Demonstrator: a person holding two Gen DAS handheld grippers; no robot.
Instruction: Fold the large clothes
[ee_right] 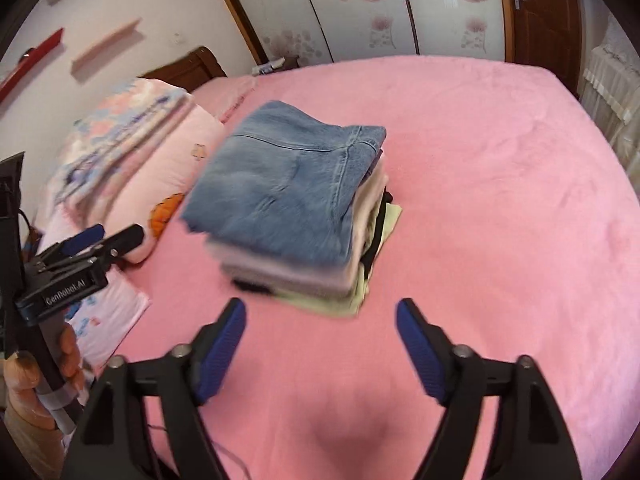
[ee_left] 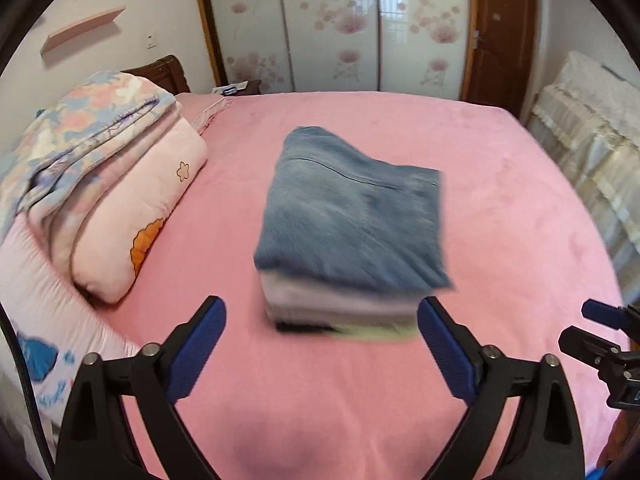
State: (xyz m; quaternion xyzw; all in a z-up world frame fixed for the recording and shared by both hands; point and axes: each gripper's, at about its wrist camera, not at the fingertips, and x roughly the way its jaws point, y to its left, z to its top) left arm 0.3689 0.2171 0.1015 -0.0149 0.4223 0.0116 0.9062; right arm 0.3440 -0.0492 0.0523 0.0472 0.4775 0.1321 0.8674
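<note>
Folded jeans [ee_left: 352, 216] top a stack [ee_right: 296, 268] mid-bed [ee_left: 500, 184]. Both grippers (left [ee_left: 322, 354], right [ee_right: 320, 350]) hang near it, jaws wide and empty. Denim looks heavy, floppy; I'd grip the folded edges.

Spreading ahead, a bed under a pink cover [ee_left: 500, 208], folded quilts [ee_left: 120, 184] stacking at its left. Standing beyond, a floral sliding wardrobe [ee_left: 332, 24] catching window light, a brown door [ee_left: 504, 36] to the right, a pink wall shelf [ee_left: 80, 32] hanging up left.
</note>
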